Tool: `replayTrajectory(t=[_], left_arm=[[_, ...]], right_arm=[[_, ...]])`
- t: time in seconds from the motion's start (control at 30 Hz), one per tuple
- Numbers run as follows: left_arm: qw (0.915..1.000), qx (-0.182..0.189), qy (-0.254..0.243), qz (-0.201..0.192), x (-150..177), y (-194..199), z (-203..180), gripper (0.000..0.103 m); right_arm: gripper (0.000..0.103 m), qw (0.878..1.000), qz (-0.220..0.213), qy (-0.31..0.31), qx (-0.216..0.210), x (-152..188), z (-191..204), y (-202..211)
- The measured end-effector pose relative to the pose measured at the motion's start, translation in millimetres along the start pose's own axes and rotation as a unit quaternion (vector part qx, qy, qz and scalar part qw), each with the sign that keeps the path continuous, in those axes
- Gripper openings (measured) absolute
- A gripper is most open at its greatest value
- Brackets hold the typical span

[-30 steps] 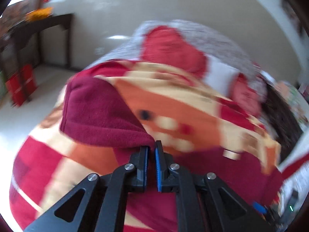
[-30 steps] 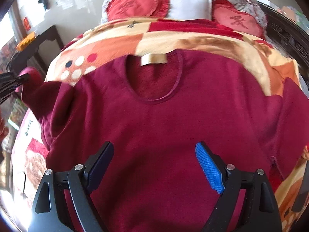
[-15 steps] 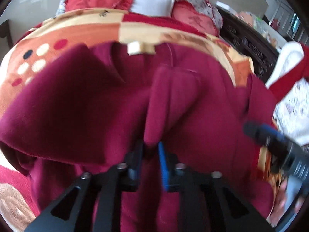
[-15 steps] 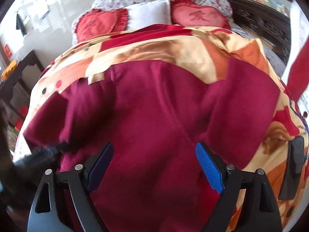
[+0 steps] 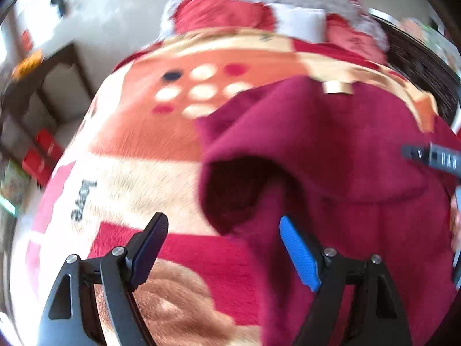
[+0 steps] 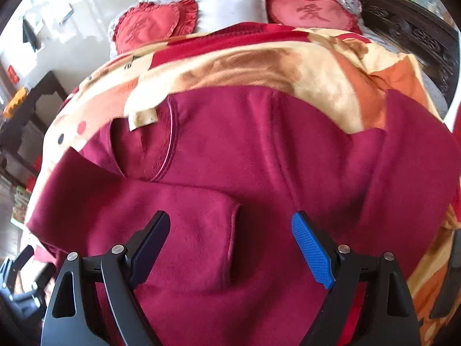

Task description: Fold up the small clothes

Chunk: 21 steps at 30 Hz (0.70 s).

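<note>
sweater [image 6: 288, 155]: maroon fleece, flat on bed blanket [image 6: 259, 66] | left sleeve [image 6: 173, 216] folded across chest | left hand-held gripper [image 5: 223, 248]: released | right hand-held gripper [image 6: 230, 245]: released

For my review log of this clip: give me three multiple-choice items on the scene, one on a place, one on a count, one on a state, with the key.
1. Where does the folded sleeve of the dark red fleece sweater lie?
A. across the sweater's front
B. on the floor
C. on the pillows

2. How many red heart-shaped cushions show in the right wrist view?
A. one
B. two
C. four

3. How is the left gripper?
A. shut on cloth
B. open, holding nothing
C. out of view

Key: 1 A, its cuff rests on the chest; 2 B, flanking the white pillow; 3 B, fingers spread apart.
</note>
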<state>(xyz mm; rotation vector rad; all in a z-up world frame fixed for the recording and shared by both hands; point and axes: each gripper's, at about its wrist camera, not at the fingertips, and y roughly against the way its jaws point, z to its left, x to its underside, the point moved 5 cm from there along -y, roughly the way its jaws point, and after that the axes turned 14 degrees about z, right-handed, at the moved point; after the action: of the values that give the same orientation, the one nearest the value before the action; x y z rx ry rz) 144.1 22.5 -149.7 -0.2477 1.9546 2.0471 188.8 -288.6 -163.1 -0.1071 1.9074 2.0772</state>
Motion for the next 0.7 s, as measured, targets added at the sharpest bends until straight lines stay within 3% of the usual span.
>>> replayTrajectory(t=[0.03, 0.1, 0.13, 0.27, 0.37, 0.43, 0.47, 0.5, 0.53, 0.63, 0.7], left_arm=[[0.9999, 0.001, 0.011, 0.008, -1, -7, 5, 0.084], [0.9992, 0.016, 0.032, 0.019, 2, -13, 17, 0.084], [0.9990, 0.019, 0.036, 0.020, 4, -14, 17, 0.084], [0.9989, 0.018, 0.039, 0.017, 1, -18, 18, 0.084], [0.9988, 0.020, 0.042, 0.017, 6, -17, 15, 0.084], [0.9981, 0.028, 0.049, 0.026, 6, -21, 16, 0.084], [0.9977, 0.030, 0.053, 0.029, 6, -21, 15, 0.084], [0.9973, 0.034, 0.058, 0.029, 6, -20, 16, 0.084], [0.9970, 0.037, 0.062, 0.026, 7, -17, 17, 0.084], [0.9961, 0.044, 0.074, 0.021, 10, -13, 22, 0.084], [0.9951, 0.051, 0.081, 0.024, 12, -15, 26, 0.084]], right_arm=[[0.053, 1.000, 0.008, 0.009, 0.021, 0, 1, -8], [0.013, 0.998, -0.009, 0.033, 0.044, 0, 7, -7], [0.000, 0.998, -0.017, 0.040, 0.042, 1, 9, -1], [0.000, 0.996, -0.071, 0.048, 0.025, 1, 3, 50], [0.000, 0.989, -0.113, 0.024, 0.087, -4, -24, 75], [0.000, 0.989, -0.099, -0.001, 0.107, -12, -44, 69], [0.000, 0.992, -0.065, -0.004, 0.106, -16, -52, 55], [0.007, 0.993, -0.023, -0.001, 0.114, -18, -54, 41], [0.009, 0.993, -0.006, 0.000, 0.117, -18, -53, 36], [0.012, 0.996, -0.041, 0.014, 0.075, -17, -26, 53], [0.027, 0.995, -0.051, 0.081, 0.008, -20, 30, 60]])
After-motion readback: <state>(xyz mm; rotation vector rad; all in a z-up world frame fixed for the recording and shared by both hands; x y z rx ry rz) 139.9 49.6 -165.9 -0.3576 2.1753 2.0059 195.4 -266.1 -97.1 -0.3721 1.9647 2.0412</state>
